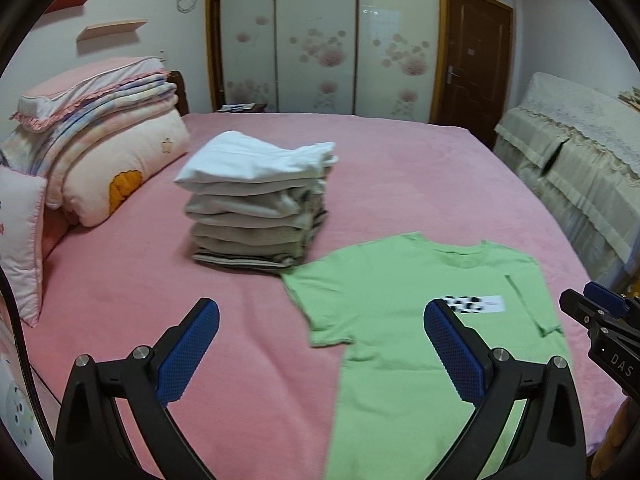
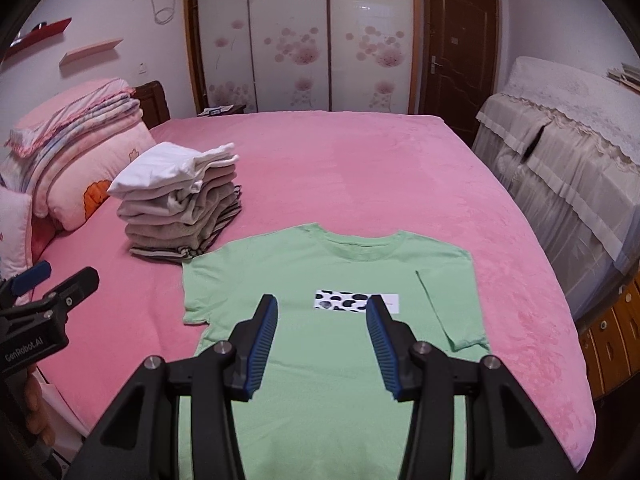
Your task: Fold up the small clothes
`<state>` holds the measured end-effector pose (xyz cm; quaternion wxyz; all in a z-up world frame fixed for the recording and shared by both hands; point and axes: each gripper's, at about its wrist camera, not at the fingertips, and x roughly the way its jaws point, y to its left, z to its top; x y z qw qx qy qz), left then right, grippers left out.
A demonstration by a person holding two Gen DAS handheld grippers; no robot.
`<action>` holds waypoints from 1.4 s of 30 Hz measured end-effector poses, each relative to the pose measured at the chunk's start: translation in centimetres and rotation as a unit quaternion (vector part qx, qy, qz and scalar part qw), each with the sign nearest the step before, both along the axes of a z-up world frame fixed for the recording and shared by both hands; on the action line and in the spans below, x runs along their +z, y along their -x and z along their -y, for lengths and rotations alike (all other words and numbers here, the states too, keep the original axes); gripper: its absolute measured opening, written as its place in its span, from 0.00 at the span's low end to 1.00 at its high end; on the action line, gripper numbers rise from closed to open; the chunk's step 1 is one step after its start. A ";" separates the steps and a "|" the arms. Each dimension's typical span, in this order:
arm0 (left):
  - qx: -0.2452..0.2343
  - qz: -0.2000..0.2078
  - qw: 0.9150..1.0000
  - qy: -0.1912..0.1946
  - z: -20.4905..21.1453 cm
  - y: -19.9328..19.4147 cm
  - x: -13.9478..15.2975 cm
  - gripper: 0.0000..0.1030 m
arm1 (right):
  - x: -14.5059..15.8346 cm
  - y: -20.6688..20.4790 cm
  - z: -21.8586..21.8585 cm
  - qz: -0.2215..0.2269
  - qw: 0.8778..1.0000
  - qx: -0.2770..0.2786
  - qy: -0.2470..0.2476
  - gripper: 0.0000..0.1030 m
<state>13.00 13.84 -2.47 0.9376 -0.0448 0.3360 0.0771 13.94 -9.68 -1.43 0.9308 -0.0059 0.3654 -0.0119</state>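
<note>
A light green T-shirt (image 1: 400,328) (image 2: 320,264) lies flat, front up, on the pink bed cover (image 1: 400,160) (image 2: 360,160), collar towards the far side. It has a black-and-white spotted patch (image 2: 340,300) on the chest. Its right-hand sleeve (image 2: 452,312) lies turned in over the body, while the left-hand sleeve sticks out. My left gripper (image 1: 320,308) (image 2: 68,272) hovers wide open over the shirt's left edge, with nothing between its fingers. My right gripper (image 2: 322,300) (image 1: 580,292) hangs partly open above the shirt's middle, holding nothing.
A stack of folded clothes (image 1: 256,200) (image 2: 180,200), white on top, stands just left of the shirt's shoulder. Folded quilts and pillows (image 1: 100,128) pile up at the bed's head on the left. Cloth-covered furniture (image 2: 560,160) lines the right side. A wardrobe and a brown door stand behind.
</note>
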 end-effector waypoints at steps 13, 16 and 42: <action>0.018 -0.090 0.994 0.063 -9.0 -7.9 -12.5 0.99 | -8.0 -6.2 -6.3 -0.039 0.998 0.039 0.010 0.45; 0.012 -0.111 0.989 0.099 -10.0 -10.6 -15.8 0.98 | -10.1 -7.7 -7.0 -0.049 0.998 0.045 0.002 0.45; -0.017 -0.134 0.954 0.267 -11.2 -22.8 -25.6 0.12 | -18.3 -11.2 -11.9 -0.093 0.986 0.127 -0.048 0.45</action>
